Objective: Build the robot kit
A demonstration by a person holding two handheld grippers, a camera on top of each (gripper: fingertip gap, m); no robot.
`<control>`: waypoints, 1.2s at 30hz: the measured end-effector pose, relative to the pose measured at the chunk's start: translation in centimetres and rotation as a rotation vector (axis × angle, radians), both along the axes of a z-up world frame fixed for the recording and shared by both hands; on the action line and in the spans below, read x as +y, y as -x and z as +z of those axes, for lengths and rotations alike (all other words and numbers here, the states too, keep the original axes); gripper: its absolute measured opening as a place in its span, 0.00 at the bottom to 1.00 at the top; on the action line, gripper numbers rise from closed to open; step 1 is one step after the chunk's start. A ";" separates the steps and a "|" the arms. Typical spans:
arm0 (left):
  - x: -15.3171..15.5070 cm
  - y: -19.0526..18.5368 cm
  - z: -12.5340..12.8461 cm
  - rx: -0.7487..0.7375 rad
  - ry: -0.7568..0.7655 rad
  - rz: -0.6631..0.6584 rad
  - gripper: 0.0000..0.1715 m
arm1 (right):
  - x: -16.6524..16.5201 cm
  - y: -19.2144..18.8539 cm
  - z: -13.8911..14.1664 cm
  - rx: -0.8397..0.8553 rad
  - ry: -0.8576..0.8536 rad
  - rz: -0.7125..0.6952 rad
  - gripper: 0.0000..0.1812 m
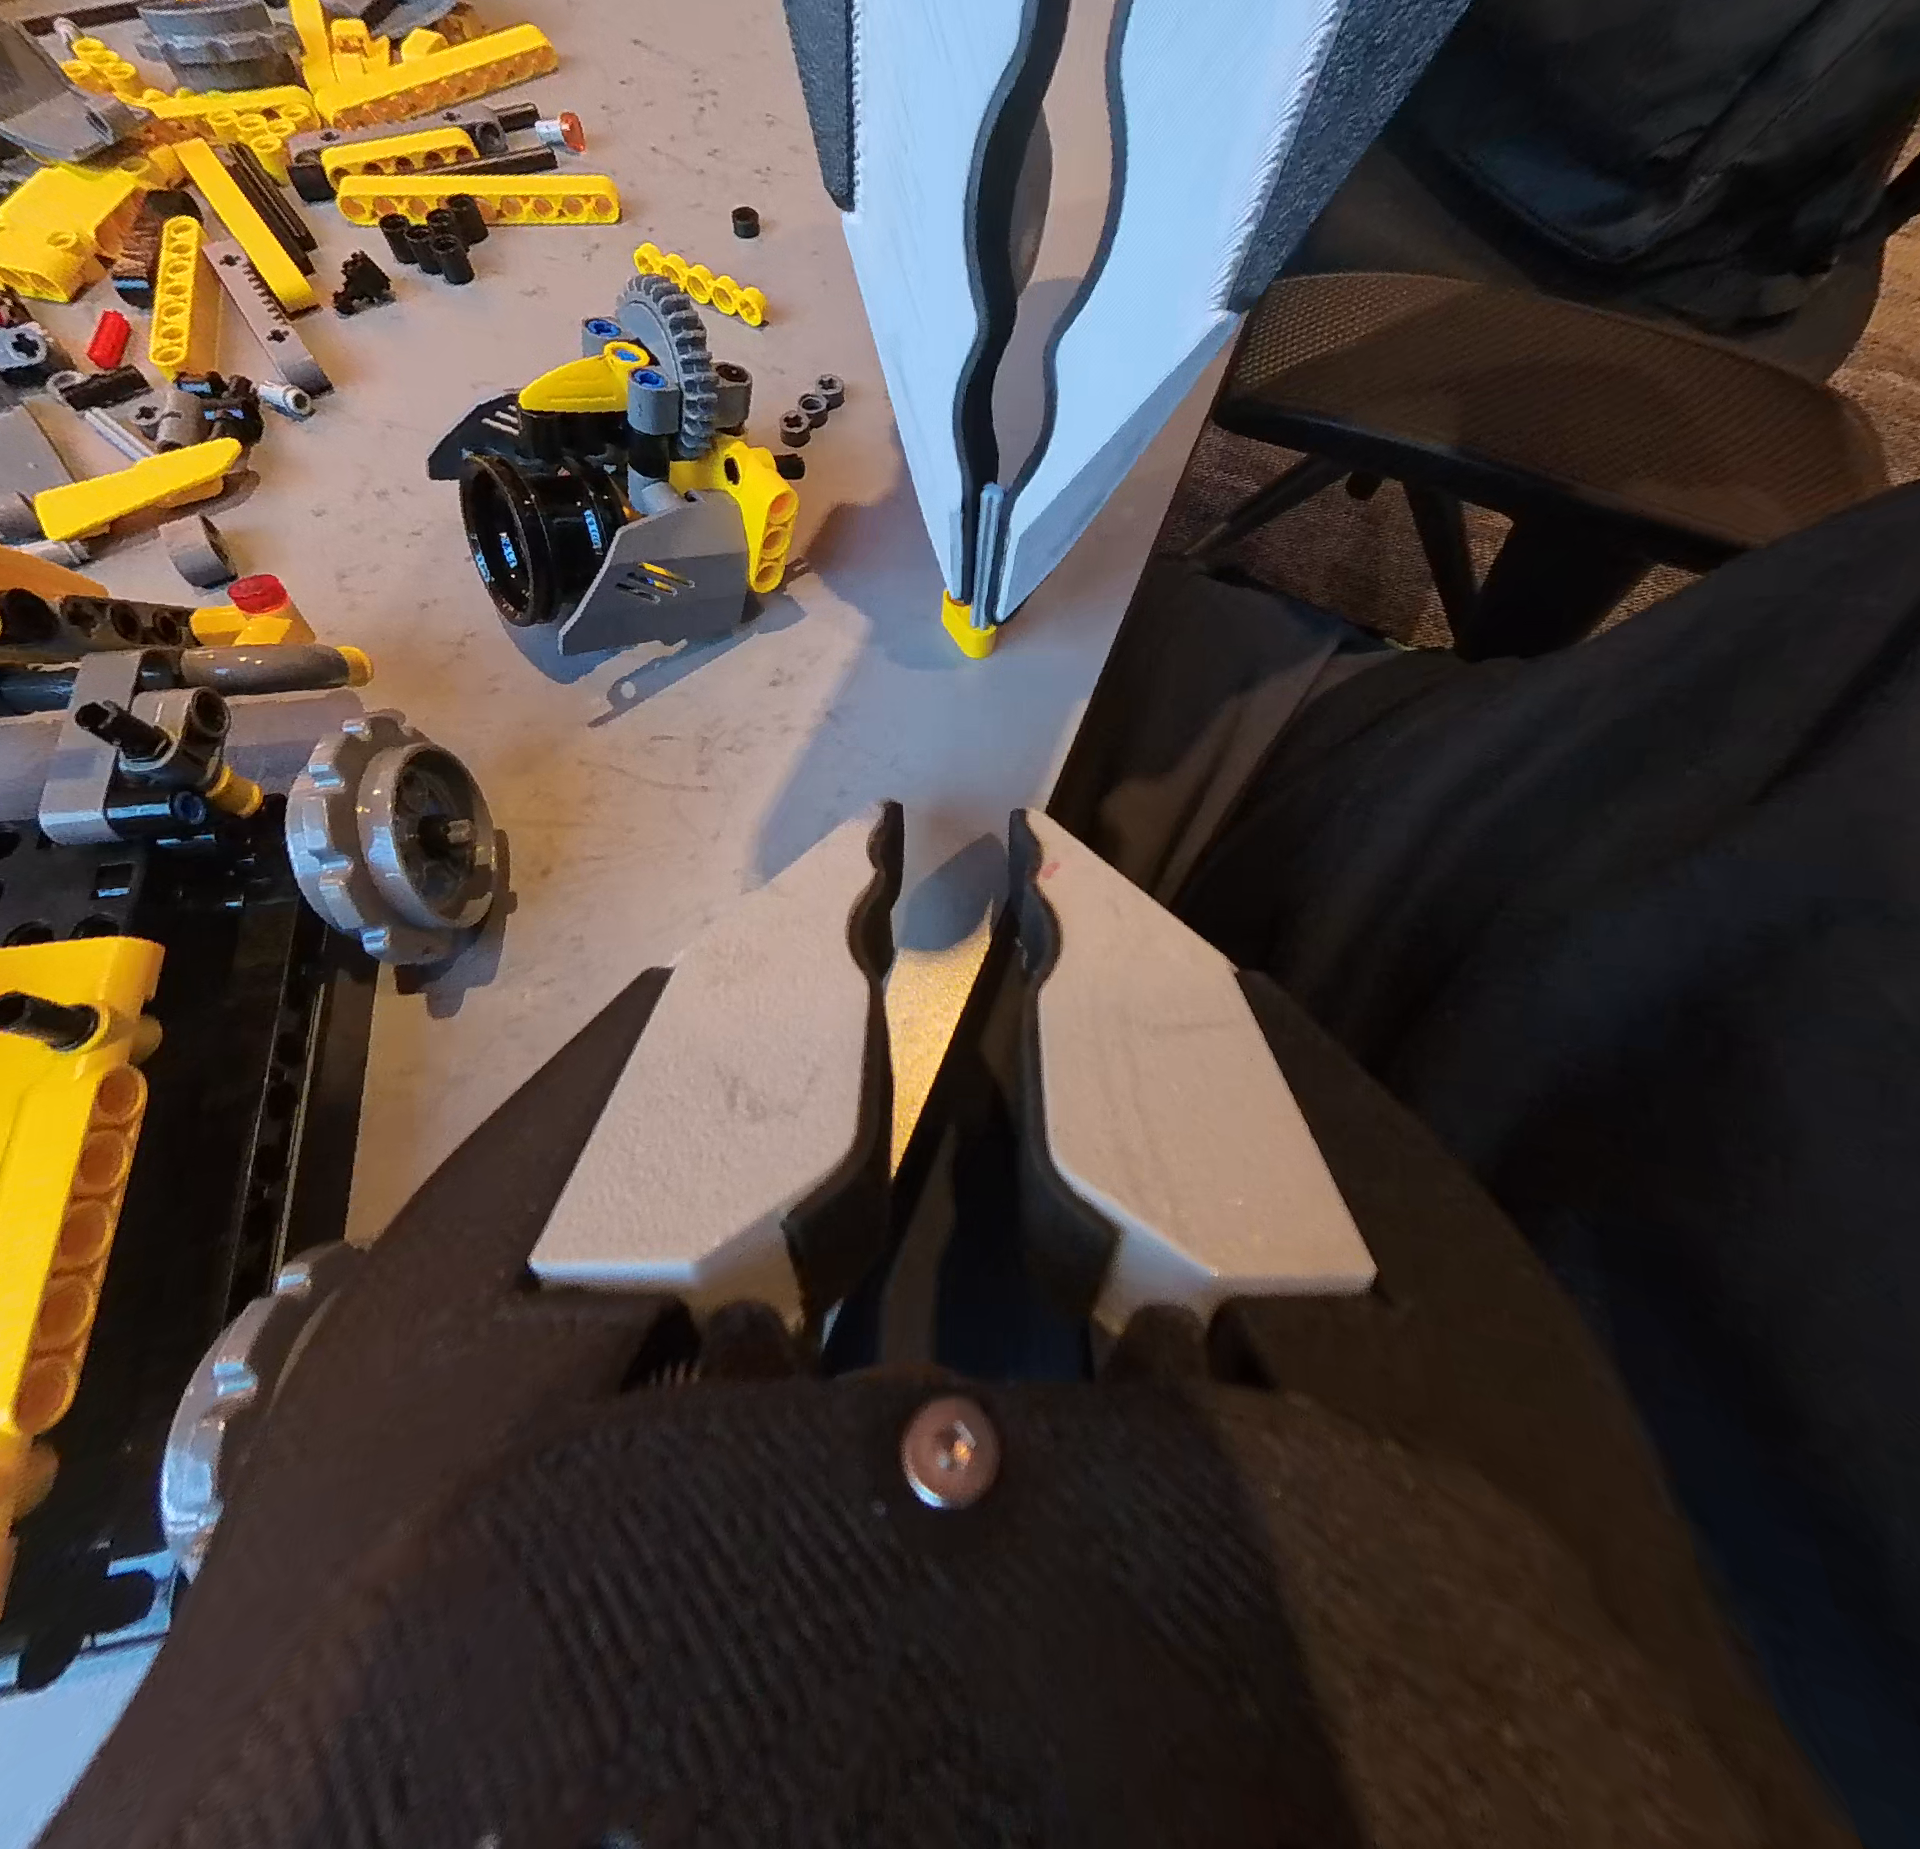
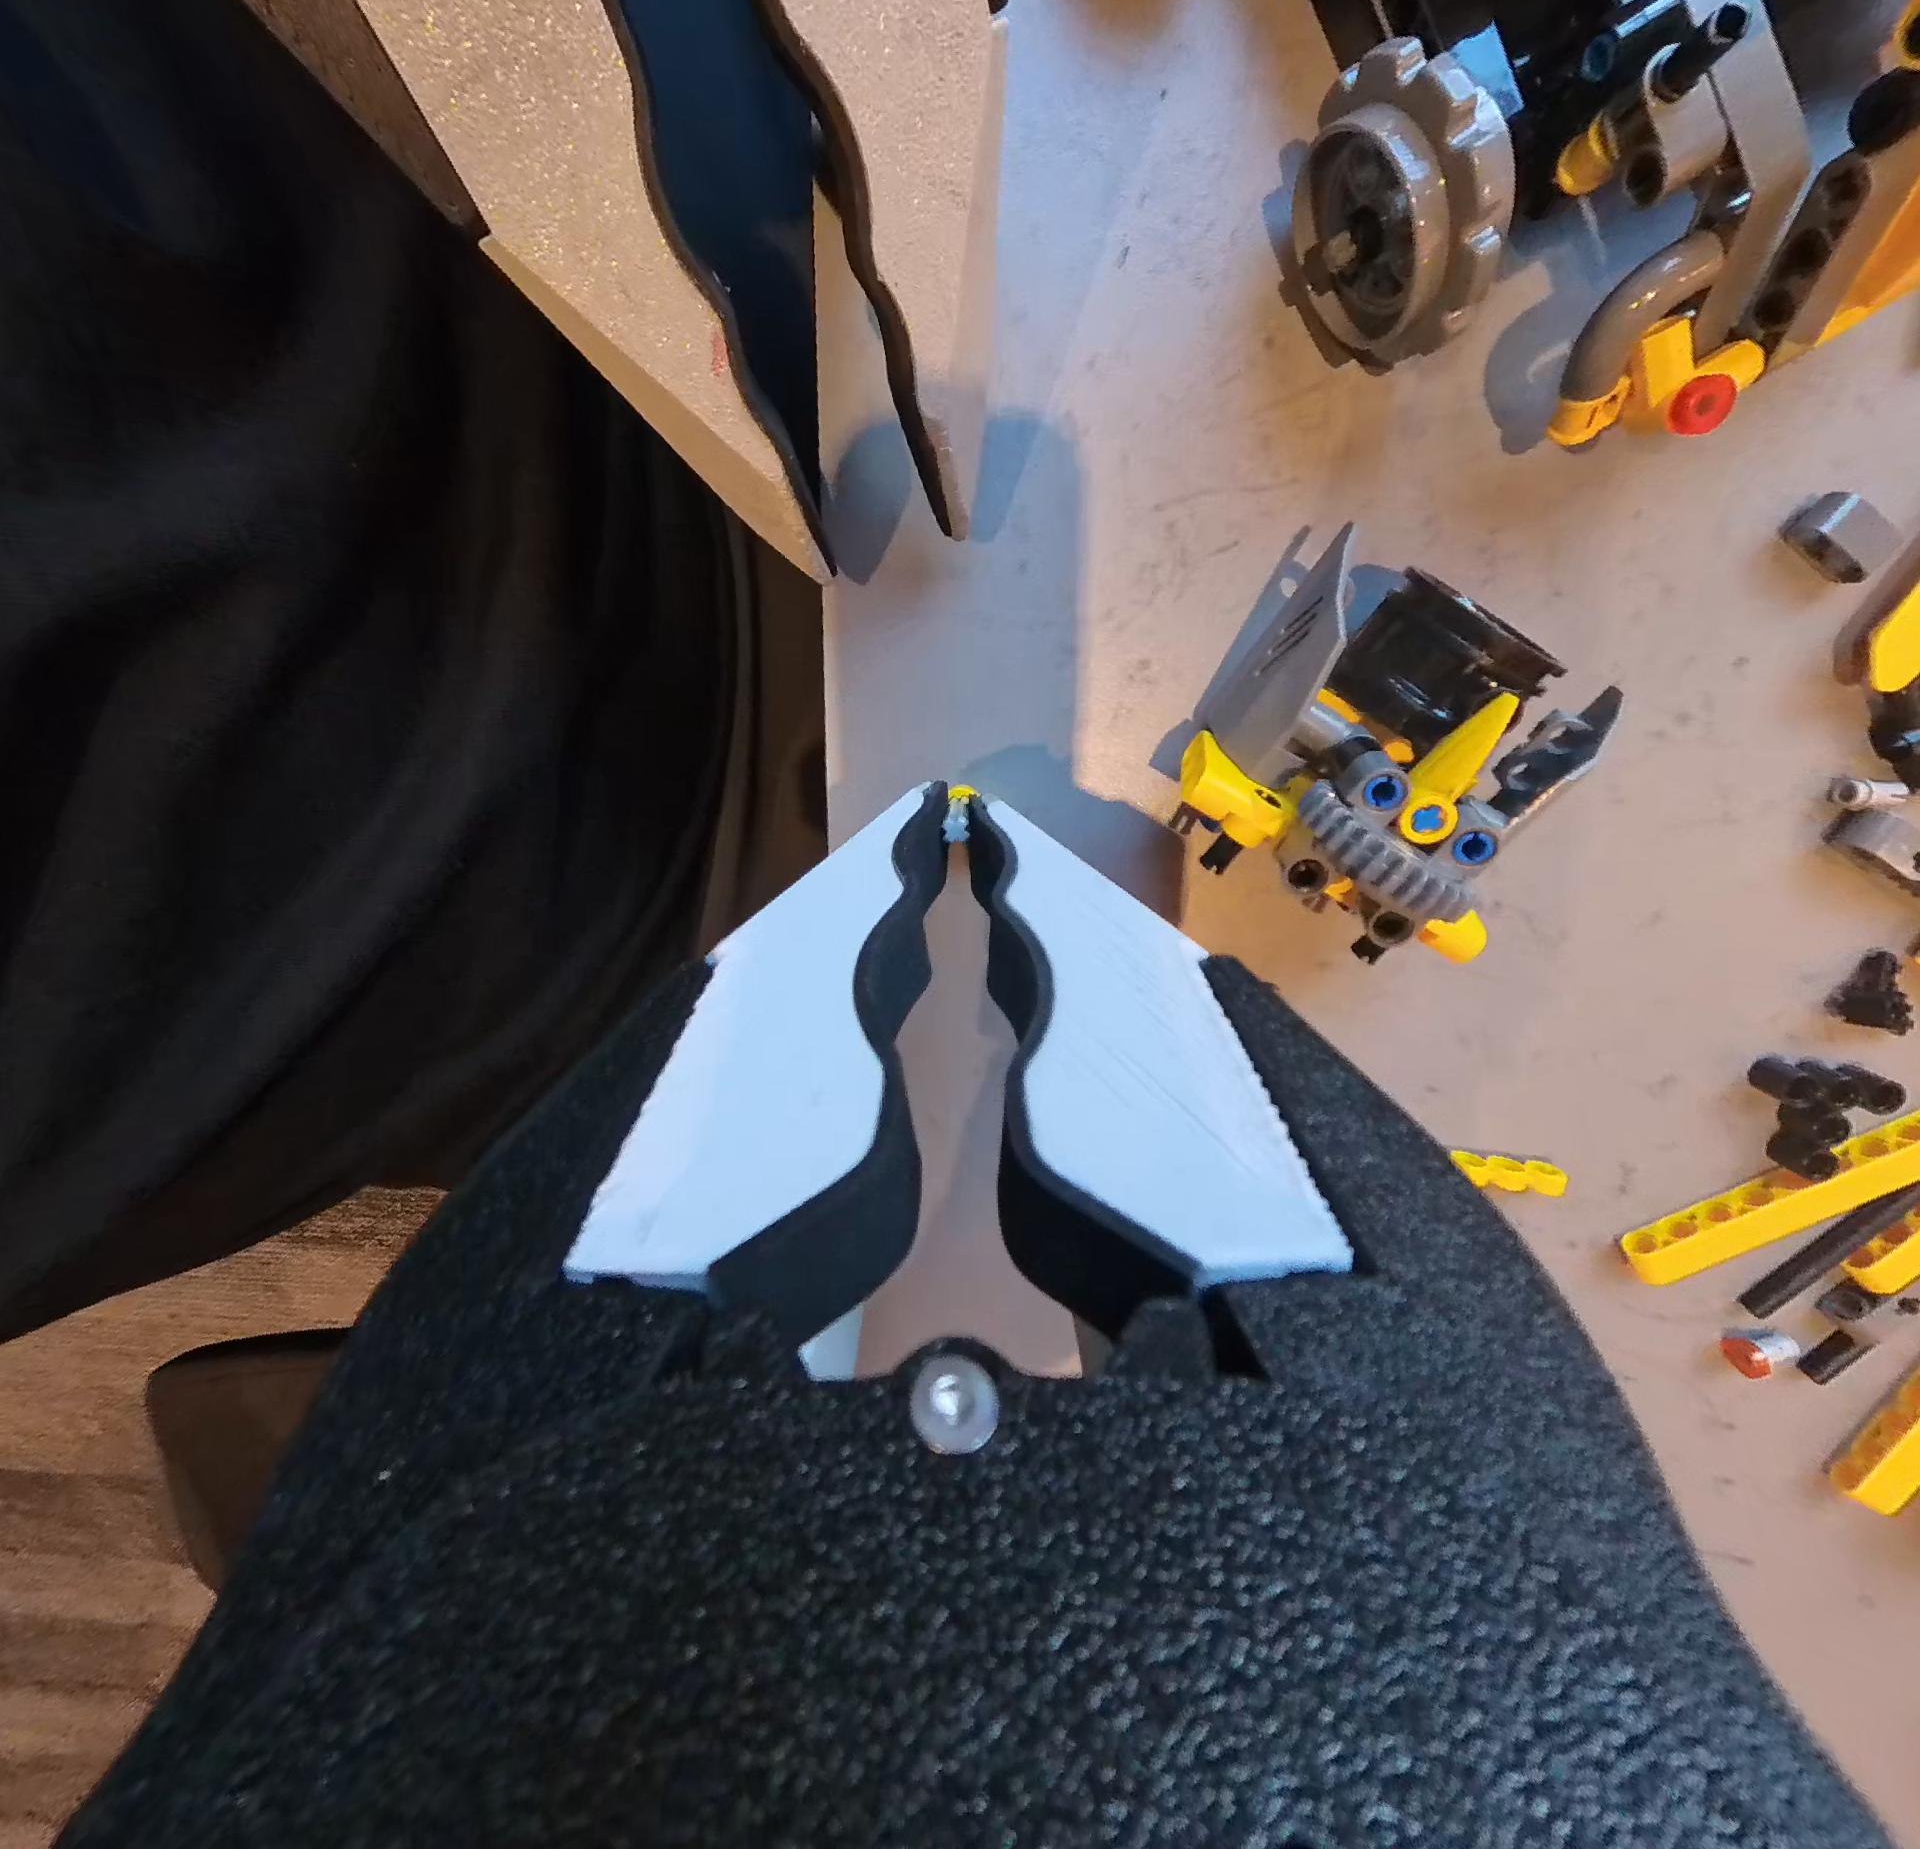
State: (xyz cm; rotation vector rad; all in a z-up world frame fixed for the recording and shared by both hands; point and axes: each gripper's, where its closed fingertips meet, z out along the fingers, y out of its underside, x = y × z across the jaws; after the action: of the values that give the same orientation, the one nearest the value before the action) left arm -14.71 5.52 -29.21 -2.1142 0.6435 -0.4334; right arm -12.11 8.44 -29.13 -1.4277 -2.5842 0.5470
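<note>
Right gripper (image 2: 958, 812) pinching grey pin in yellow bush (image 1: 971, 639), left gripper (image 1: 951, 831) parted, empty — thin tip grip, could twist out.

The right gripper (image 2: 958, 812) wears matt white ribbed plastic fingers (image 2: 769, 1051) on a grainy black body, its shiny metal screw (image 2: 953, 1406) catching the light, above a smooth, scuffed grey table (image 1: 665, 719) strewn with glossy yellow plastic beams (image 1: 478, 197) beside dark soft cloth (image 1: 1558, 968).
</note>
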 end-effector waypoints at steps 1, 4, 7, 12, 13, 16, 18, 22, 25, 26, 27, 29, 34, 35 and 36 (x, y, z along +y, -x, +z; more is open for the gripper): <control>0.0 0.0 0.0 0.000 -0.001 0.000 0.10 | 0.0 0.0 0.0 0.000 -0.004 0.000 0.02; 0.0 0.0 0.0 -0.001 0.000 0.001 0.10 | 0.0 0.0 -0.1 -0.002 -0.010 0.000 0.02; 0.0 0.0 0.0 0.000 -0.002 0.000 0.10 | 0.0 0.2 0.0 0.009 0.017 -0.037 0.02; 0.0 0.0 0.1 -0.009 -0.010 0.009 0.13 | -0.7 0.8 1.3 0.109 0.300 -0.227 0.02; 0.1 -0.1 0.2 -0.014 -0.013 0.010 0.13 | -1.4 1.1 2.2 0.145 0.398 -0.246 0.02; 0.1 -0.7 0.7 -0.055 -0.024 0.000 0.15 | -3.1 1.9 4.0 0.227 0.578 -0.272 0.02; 0.1 -1.0 1.4 -0.088 -0.048 -0.002 0.15 | -3.7 2.4 4.6 0.268 0.661 -0.281 0.02; -0.1 -1.5 3.5 -0.160 -0.125 -0.012 0.14 | -4.6 2.9 5.8 0.320 0.853 -0.304 0.02; -0.3 -1.5 4.2 -0.154 -0.167 -0.016 0.05 | -4.9 3.0 6.8 0.360 0.955 -0.311 0.03; -0.3 -1.4 4.5 -0.148 -0.187 -0.013 0.04 | -4.9 3.0 7.0 0.372 0.972 -0.314 0.02; -0.3 -1.3 4.7 -0.141 -0.203 -0.010 0.04 | -4.8 2.9 7.2 0.382 0.983 -0.319 0.02; -0.4 -1.4 5.0 -0.135 -0.222 -0.014 0.04 | -4.8 2.8 7.4 0.391 1.017 -0.322 0.02; -0.6 -1.3 5.4 -0.127 -0.235 -0.016 0.03 | -4.6 2.8 7.4 0.400 1.067 -0.351 0.03; -0.5 -1.2 5.2 -0.120 -0.224 -0.013 0.03 | -4.4 2.8 7.2 0.406 1.042 -0.359 0.04; -0.5 -1.1 5.0 -0.112 -0.207 -0.012 0.03 | -4.1 2.9 6.9 0.410 1.005 -0.369 0.05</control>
State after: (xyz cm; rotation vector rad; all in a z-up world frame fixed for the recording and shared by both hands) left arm -13.56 4.99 -24.25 -1.8778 0.6092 -0.4680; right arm -14.96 4.32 -22.26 -1.6827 -1.6600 1.9741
